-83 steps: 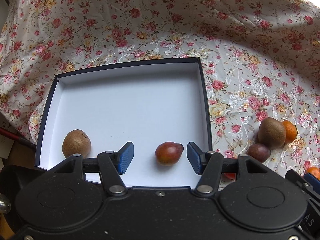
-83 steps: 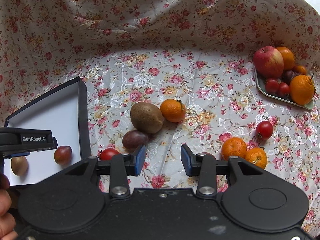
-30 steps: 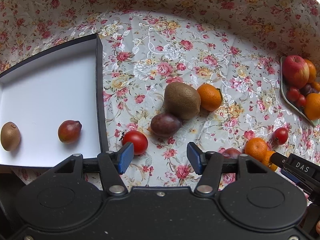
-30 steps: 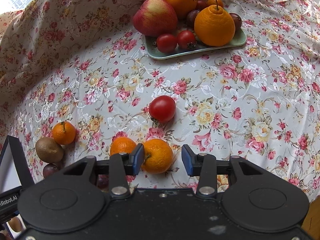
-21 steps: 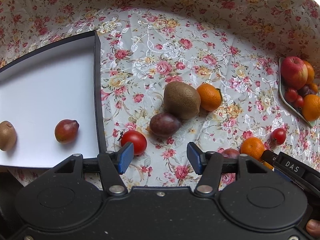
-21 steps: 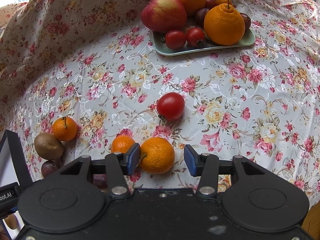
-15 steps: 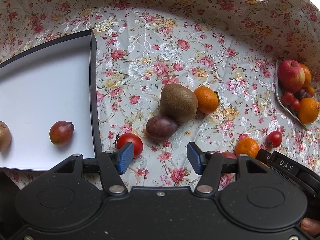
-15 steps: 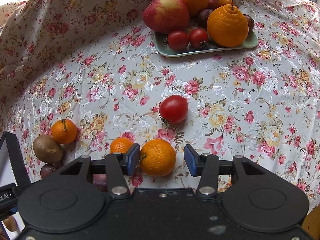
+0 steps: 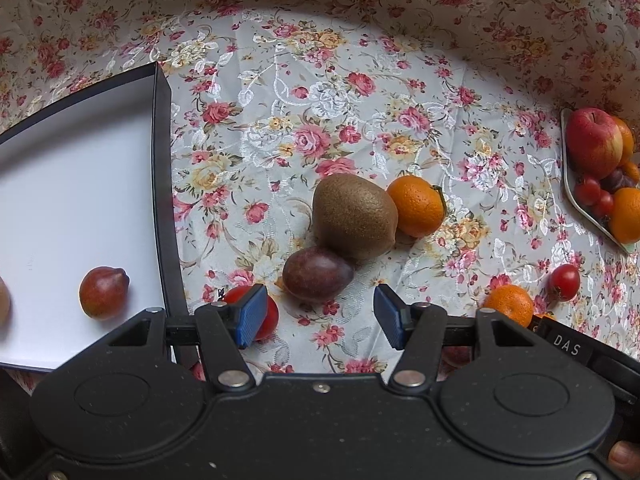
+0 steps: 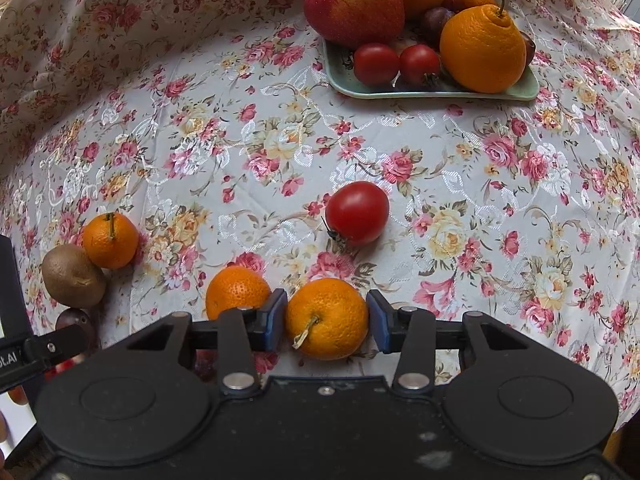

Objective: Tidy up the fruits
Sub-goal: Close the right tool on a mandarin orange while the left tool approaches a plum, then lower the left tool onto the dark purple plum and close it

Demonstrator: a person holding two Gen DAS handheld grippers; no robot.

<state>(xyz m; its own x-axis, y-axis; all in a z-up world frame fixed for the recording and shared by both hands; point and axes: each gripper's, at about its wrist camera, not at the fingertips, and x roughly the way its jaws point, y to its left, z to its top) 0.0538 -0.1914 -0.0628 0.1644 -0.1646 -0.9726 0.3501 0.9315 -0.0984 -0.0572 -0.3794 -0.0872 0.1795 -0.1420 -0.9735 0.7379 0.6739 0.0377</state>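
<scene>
Floral-printed cloth [image 9: 320, 92] with pink and red roses covers the whole work surface and rises in folds behind it. Taking the large brown kiwi [image 9: 354, 216] at the middle of the cloth as reference: well to its left lies the dark-rimmed box with a white floor [image 9: 72, 200], holding a small red-brown pear-shaped fruit [image 9: 103, 292] near its right wall. Well to the kiwi's right, at the cloth's far edge, sits the pale green rectangular tray [image 10: 436, 90], carrying a red-yellow apple [image 10: 354, 2], a large knobbed orange [image 10: 482, 50], two red cherry tomatoes [image 10: 376, 63] and further fruit behind them.

Touching the kiwi on its right is a stemmed mandarin [image 9: 416, 205]; touching it on the near side is a dark purple plum [image 9: 318, 275]. Near-left of the plum, a red tomato [image 9: 256, 312] lies partly hidden behind the left gripper's finger. To the kiwi's near right are a second mandarin [image 10: 236, 292], a third, stemmed mandarin [image 10: 326, 318] and a loose red tomato [image 10: 357, 213] beyond them.

Left gripper [image 9: 318, 316]: blue pads spread wide, empty, hovering just in front of the plum. Right gripper [image 10: 326, 320]: pads stand either side of the third mandarin, the left one at its skin, the right with a slight gap; no firm clamp is evident. A fingertip [image 9: 624, 454] shows at the lower right corner of the left view.
</scene>
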